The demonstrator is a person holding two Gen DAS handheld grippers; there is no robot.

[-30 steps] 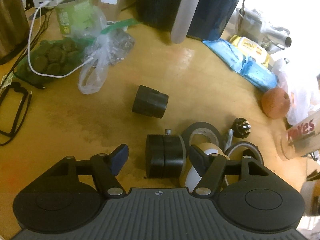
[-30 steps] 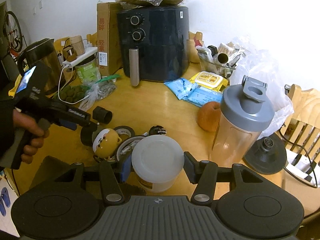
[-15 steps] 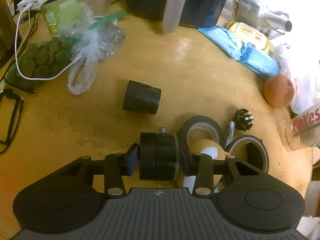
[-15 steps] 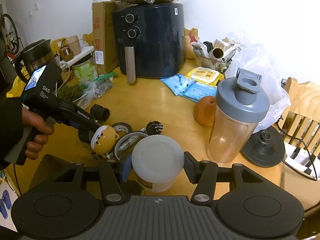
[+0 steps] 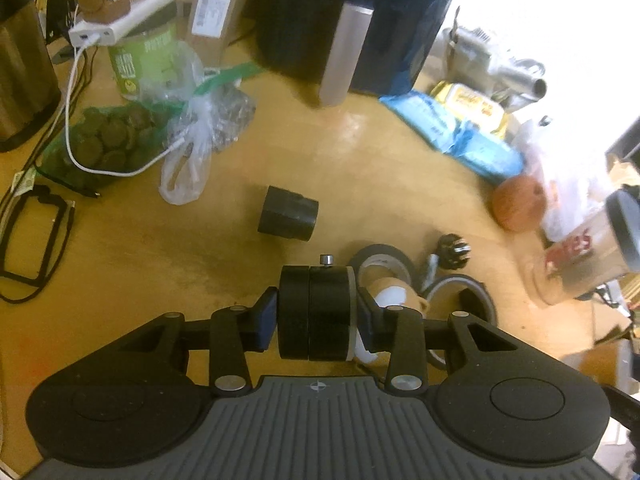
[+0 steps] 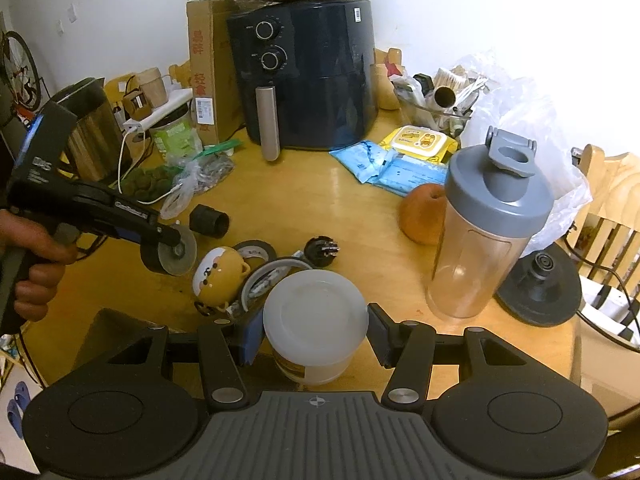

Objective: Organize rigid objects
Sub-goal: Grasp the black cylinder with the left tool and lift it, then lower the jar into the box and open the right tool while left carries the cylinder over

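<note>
My left gripper (image 5: 316,314) is shut on a black cylindrical wheel-like part (image 5: 314,312) and holds it above the wooden table (image 5: 360,152); it also shows in the right wrist view (image 6: 170,250). My right gripper (image 6: 314,338) is open around a white lidded plastic jar (image 6: 315,322), its fingers beside the jar with small gaps. On the table lie a black tube piece (image 5: 288,214), tape rolls (image 5: 382,260), a brown bear-face mug (image 6: 220,274) and a black plug (image 6: 321,251).
A black air fryer (image 6: 304,76) stands at the back, a clear shaker bottle (image 6: 486,224) and an orange fruit (image 6: 424,218) at the right. Blue wipe packs (image 6: 384,164), plastic bags (image 5: 188,136), a kettle (image 6: 86,128) and cables (image 5: 36,236) crowd the left and back.
My left gripper closed on the black part and lifted it off the table. The right gripper stayed around the white jar.
</note>
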